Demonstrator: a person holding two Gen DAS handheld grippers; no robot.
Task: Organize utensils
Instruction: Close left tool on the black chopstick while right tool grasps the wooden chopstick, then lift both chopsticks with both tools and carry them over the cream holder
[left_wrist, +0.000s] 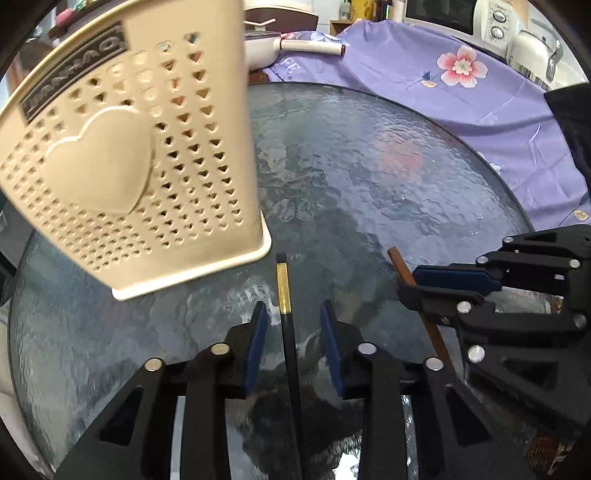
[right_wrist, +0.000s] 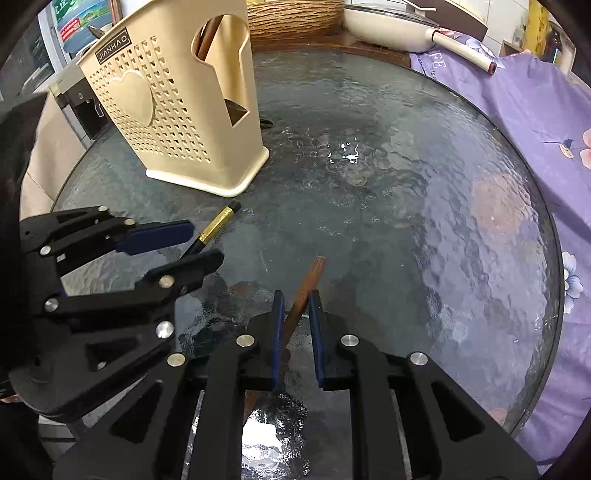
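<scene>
A black chopstick (left_wrist: 283, 284) with a gold band lies on the round glass table (left_wrist: 369, 177), its end near the foot of the beige perforated utensil holder (left_wrist: 129, 166). My left gripper (left_wrist: 292, 306) straddles it, open, with both blue pads clear of the stick. My right gripper (right_wrist: 295, 295) is shut on a brown wooden chopstick (right_wrist: 314, 273), which slants between its pads. In the right wrist view the left gripper (right_wrist: 205, 243) sits over the black chopstick (right_wrist: 218, 225), in front of the holder (right_wrist: 177, 122). Another brown stick stands inside the holder. The right gripper (left_wrist: 408, 282) shows at the left wrist view's right side, holding the brown chopstick (left_wrist: 397, 258).
A purple flowered cloth (left_wrist: 480, 110) covers the surface behind and to the right of the table. A white pan (right_wrist: 388, 29) with a long handle and a woven basket (right_wrist: 291, 18) stand at the back. Kitchen appliances (left_wrist: 495, 22) line the far right.
</scene>
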